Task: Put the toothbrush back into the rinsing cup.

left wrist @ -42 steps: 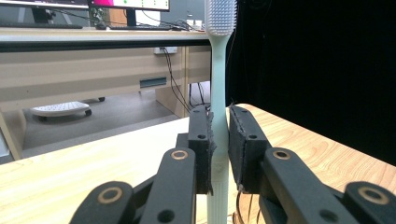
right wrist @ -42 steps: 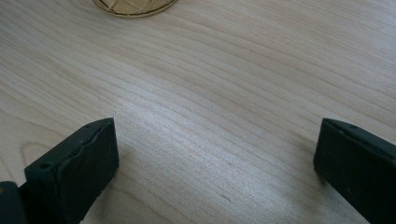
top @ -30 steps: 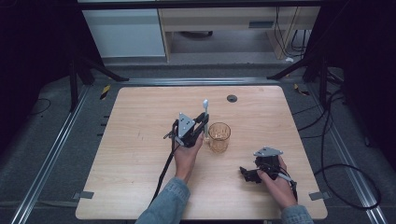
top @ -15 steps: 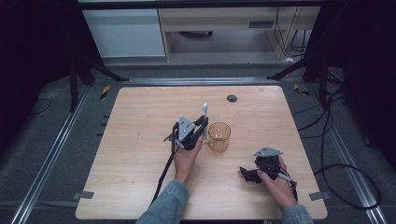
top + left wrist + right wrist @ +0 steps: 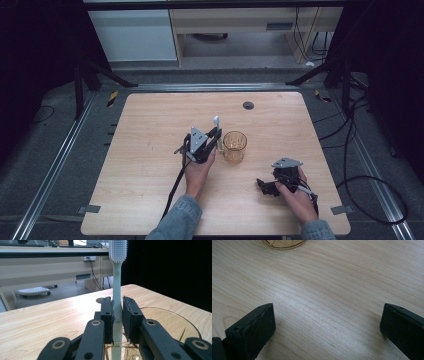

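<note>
A pale green toothbrush point(image 5: 117, 290) stands upright with its bristled head at the top, and my left gripper point(image 5: 117, 312) is shut on its handle. From above, the toothbrush point(image 5: 217, 131) and left gripper point(image 5: 216, 137) sit just left of an amber glass cup point(image 5: 234, 146) near the table's middle. The cup's rim point(image 5: 175, 322) curves close on the right of the jaws. My right gripper point(image 5: 262, 186) rests low on the table at the front right, jaws wide open with bare wood between them point(image 5: 328, 322). The cup's base point(image 5: 283, 243) shows at the top of the right gripper view.
The wooden table point(image 5: 150, 125) has a dark round grommet point(image 5: 248, 105) near its far edge. Cables trail from both grippers toward the front. Metal rails and black stands flank the table, and a desk and cabinet stand beyond it.
The left gripper with the toothbrush has edged slightly closer to the cup. The right gripper has stayed put.
</note>
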`<state>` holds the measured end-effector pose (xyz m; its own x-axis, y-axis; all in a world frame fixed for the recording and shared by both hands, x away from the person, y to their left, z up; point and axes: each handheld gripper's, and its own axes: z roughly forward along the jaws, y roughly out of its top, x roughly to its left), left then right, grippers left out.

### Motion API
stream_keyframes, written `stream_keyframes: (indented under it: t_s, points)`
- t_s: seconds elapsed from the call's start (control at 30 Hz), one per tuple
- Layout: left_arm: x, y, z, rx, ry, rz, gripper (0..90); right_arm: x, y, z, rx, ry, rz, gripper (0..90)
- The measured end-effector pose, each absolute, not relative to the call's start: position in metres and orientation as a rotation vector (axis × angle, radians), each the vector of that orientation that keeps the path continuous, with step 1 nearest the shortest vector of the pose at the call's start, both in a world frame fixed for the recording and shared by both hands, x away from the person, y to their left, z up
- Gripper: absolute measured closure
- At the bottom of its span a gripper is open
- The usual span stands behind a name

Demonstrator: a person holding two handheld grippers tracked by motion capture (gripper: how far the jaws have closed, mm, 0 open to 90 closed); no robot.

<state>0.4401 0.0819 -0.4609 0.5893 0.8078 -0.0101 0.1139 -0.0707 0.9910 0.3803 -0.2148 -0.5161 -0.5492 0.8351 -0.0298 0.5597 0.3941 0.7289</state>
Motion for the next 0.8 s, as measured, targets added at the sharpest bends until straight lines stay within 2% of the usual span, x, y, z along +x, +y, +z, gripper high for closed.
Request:
stream_keyframes:
  t_s: [0.8]
  points:
    - [0.4429, 0.0804, -0.4657, 1.593, 0.810, 0.671, 78.7, 0.3804, -0.2150, -0.5161, 1.200, 2.266, 0.959, 0.4]
